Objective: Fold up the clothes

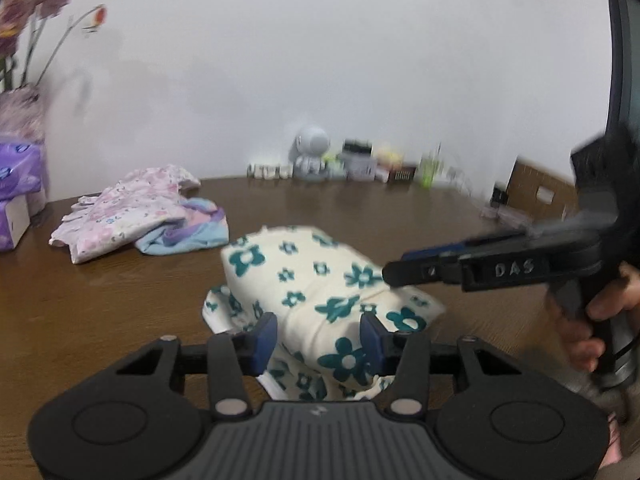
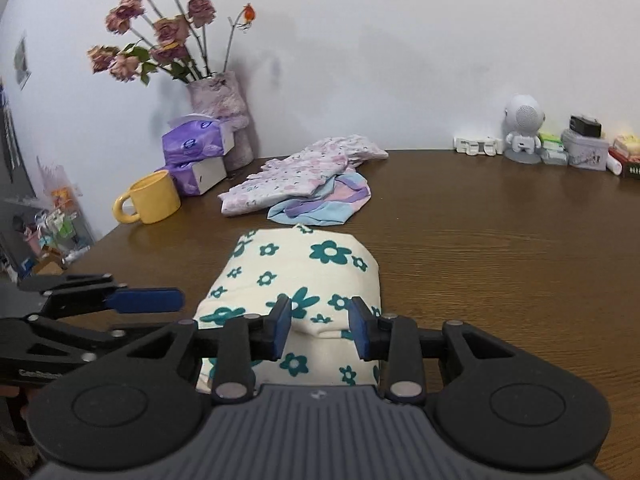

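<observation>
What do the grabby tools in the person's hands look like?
Both are black plastic with two fingers tipped in blue pads. The left tool has a ribbed grey base with round discs at each side. The right tool matches; its side carries raised letters "DAS".

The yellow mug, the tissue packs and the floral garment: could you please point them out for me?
yellow mug (image 2: 154,198), right wrist view, its side wall.
tissue packs (image 2: 192,146), right wrist view, upper pack's front.
floral garment (image 2: 320,272), right wrist view, its folded top.
</observation>
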Available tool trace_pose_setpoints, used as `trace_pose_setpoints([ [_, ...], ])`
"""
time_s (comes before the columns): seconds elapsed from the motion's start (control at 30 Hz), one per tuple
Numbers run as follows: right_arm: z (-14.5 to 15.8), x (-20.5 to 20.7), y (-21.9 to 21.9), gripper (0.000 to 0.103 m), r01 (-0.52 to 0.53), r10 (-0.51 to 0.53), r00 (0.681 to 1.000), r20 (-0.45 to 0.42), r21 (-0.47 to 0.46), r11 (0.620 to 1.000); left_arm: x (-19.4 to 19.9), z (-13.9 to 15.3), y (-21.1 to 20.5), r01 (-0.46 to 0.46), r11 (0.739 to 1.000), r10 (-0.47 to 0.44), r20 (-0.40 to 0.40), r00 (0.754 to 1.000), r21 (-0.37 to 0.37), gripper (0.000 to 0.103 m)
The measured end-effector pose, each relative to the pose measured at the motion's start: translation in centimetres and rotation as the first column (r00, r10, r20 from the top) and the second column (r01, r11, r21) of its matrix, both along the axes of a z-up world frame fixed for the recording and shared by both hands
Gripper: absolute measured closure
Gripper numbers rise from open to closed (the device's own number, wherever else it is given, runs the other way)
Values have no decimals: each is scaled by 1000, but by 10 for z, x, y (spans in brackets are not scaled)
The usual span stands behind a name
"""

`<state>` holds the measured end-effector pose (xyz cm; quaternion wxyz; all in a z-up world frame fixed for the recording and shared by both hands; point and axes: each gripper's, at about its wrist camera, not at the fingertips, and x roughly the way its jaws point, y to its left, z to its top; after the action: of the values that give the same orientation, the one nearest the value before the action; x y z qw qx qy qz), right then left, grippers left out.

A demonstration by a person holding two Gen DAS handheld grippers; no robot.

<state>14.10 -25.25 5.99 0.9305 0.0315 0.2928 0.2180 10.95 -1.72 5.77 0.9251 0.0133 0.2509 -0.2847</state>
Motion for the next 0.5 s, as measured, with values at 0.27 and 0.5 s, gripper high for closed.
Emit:
trace_pose_setpoints([
  [0.27, -3, -18, -5, 71, -55, 55, 998, 44, 14, 998, -3, 8, -14, -38, 996, 35, 40, 999, 80, 60],
  [0.5, -12, -21, -16, 71, -62, 62, 997, 38, 2, 998, 43, 27, -39, -34, 995, 31, 30, 999, 96, 57],
])
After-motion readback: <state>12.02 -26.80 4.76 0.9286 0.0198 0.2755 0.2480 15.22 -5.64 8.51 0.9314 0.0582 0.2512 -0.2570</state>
